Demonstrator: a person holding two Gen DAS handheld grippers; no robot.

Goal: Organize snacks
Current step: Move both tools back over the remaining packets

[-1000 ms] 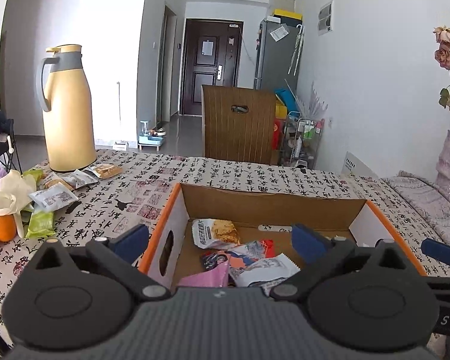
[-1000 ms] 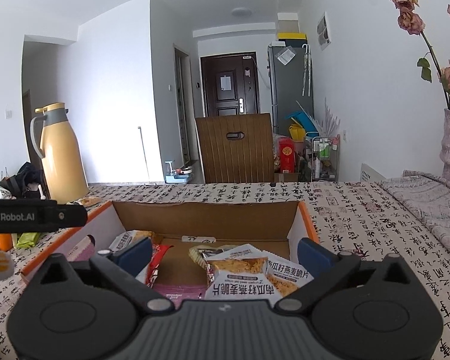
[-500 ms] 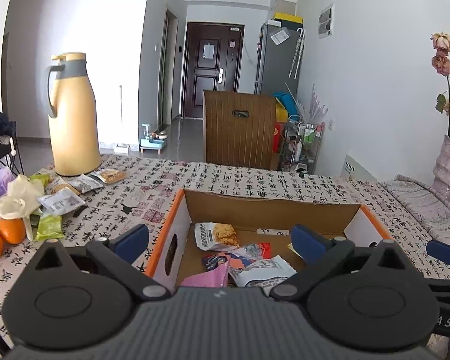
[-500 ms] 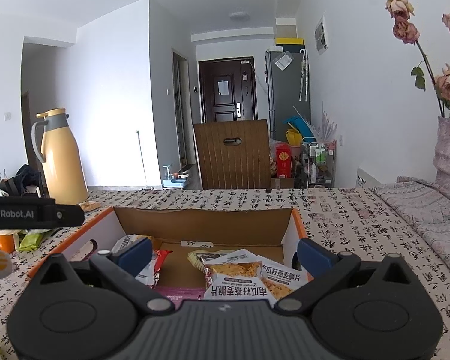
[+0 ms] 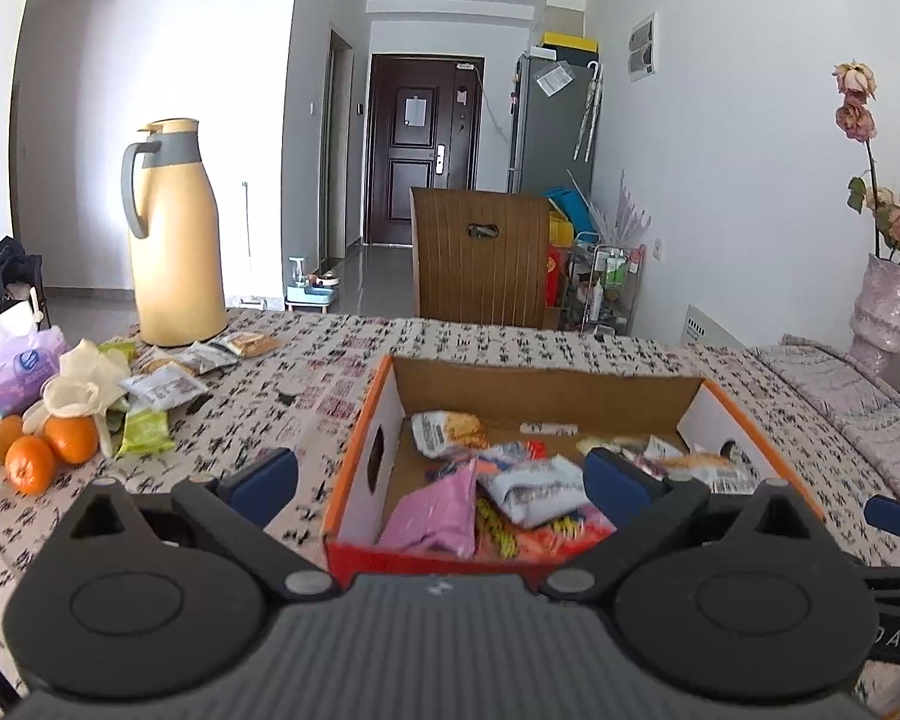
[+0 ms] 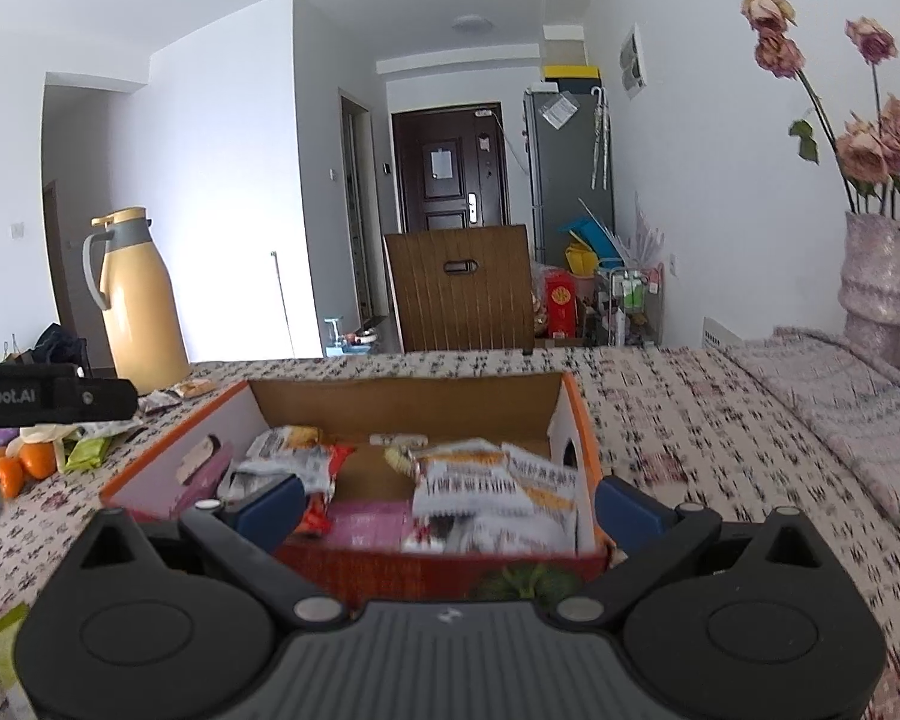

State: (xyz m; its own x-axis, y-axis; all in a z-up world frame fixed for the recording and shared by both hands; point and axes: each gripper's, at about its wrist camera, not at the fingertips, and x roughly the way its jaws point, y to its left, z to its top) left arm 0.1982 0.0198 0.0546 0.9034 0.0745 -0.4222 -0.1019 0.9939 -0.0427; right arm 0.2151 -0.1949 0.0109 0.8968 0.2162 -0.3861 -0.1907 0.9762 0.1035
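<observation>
Over the near end of the cardboard box, both grippers hang level and empty. The left gripper has its fingers spread wide with nothing between them, and the right gripper shows the same wide, bare spread. That reads as a pause between picks, I'd judge, not a grasp in progress.

Snacks already sit inside the box: a pink packet low at the near wall, a white oat-crisp packet heaped on the right side, and a small biscuit packet toward the back. They lie loose and overlapping (dropped in, apparently, not stacked).

More work waits on the left of the patterned tablecloth. Loose packets lie near the foot of the yellow thermos jug, along with a green packet, so the sorting looks partly done.

Clutter crowds that pile: oranges, a crumpled white glove draped across them, and a purple tissue pack. A reach from the left would have to thread past the glove and fruit. Off to the right, a vase of dried roses stands well apart from the box.
</observation>
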